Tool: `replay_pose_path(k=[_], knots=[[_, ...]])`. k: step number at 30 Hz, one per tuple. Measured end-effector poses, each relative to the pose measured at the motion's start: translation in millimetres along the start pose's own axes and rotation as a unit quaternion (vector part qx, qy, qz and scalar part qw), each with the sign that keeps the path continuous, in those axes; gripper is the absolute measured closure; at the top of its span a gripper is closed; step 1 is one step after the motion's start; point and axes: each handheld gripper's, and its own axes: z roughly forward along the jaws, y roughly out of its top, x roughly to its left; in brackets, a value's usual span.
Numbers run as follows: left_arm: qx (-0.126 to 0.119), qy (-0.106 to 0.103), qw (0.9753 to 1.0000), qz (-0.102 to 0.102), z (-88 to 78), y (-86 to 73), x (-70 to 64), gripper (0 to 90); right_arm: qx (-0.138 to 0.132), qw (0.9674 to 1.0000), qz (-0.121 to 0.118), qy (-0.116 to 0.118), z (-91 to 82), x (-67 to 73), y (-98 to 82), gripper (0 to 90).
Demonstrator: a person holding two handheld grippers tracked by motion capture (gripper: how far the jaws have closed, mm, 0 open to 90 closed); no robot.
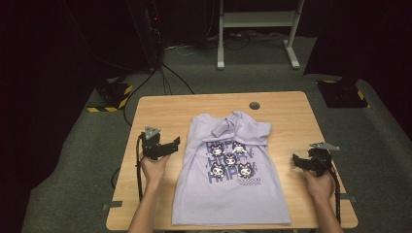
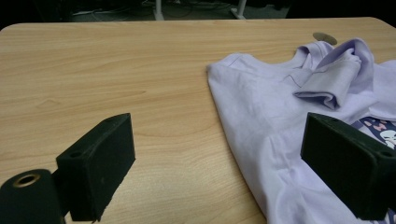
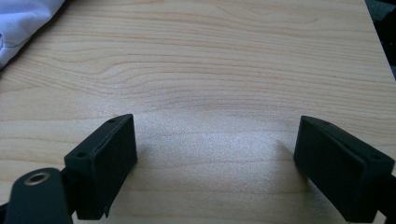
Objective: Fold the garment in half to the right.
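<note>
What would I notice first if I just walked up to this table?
First, the lilac T-shirt spread flat in the middle of the wooden table, with cartoon faces printed on its chest and one sleeve folded over near the collar. Then the two black grippers on either side: the left gripper open beside the shirt's edge, the right gripper open over bare wood.
</note>
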Motion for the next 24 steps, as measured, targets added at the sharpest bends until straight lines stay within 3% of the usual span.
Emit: replay_pose_path(k=[24], knots=[[0.035, 0.033, 0.9988, -0.010, 5.9, -27.4, 10.4, 10.2, 0.000, 1.0000, 0.000, 0.000, 0.0, 0.0, 0.0, 12.8]])
